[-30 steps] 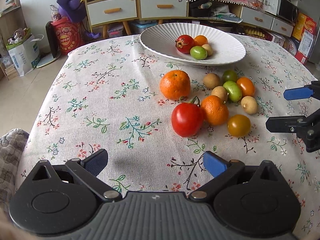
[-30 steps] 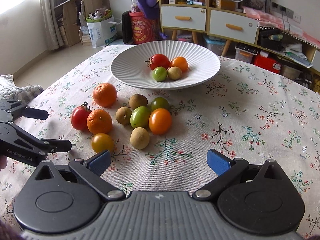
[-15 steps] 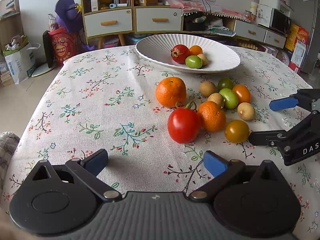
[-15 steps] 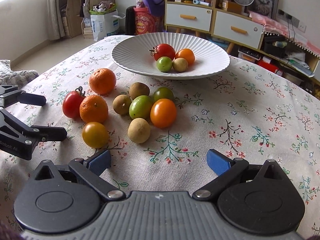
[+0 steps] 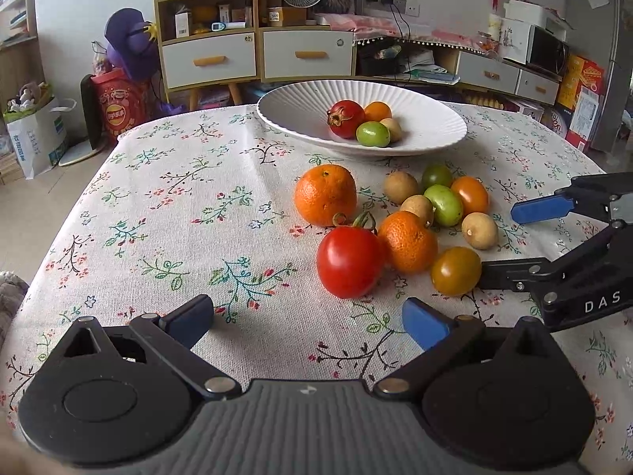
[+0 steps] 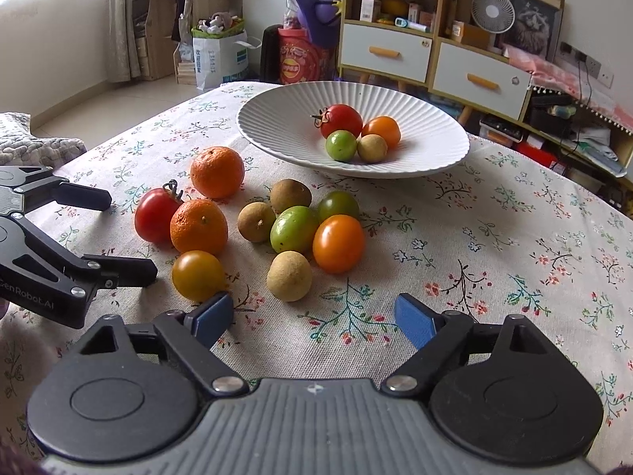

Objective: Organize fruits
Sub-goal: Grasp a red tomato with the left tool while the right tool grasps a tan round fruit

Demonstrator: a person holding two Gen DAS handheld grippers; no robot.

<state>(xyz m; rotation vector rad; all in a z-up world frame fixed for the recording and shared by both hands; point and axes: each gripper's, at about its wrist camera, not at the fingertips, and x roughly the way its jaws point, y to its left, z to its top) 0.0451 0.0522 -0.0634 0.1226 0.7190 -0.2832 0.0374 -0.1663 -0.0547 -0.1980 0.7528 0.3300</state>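
A white ribbed bowl (image 5: 300, 111) (image 6: 435, 134) at the table's far side holds a red tomato, an orange one, a green fruit and a tan one. On the cloth lies a cluster: a red tomato (image 5: 350, 261) (image 6: 156, 215), two oranges (image 5: 325, 194) (image 5: 407, 240), a yellow-orange tomato (image 5: 455, 270) (image 6: 198, 275), green, orange and tan small fruits. My left gripper (image 5: 306, 316) is open, just short of the red tomato. My right gripper (image 6: 314, 316) is open, its left finger beside the yellow-orange tomato, with a tan fruit (image 6: 289, 276) ahead of it.
The table has a floral cloth (image 5: 178, 213). Each gripper shows in the other's view: the right one (image 5: 573, 245) right of the cluster, the left one (image 6: 59, 245) left of it. Cabinets, a fan and bags stand beyond the table.
Both grippers have moved in closer to the fruit cluster from either side and lower towards the table. Both stay open. No fruit has moved.
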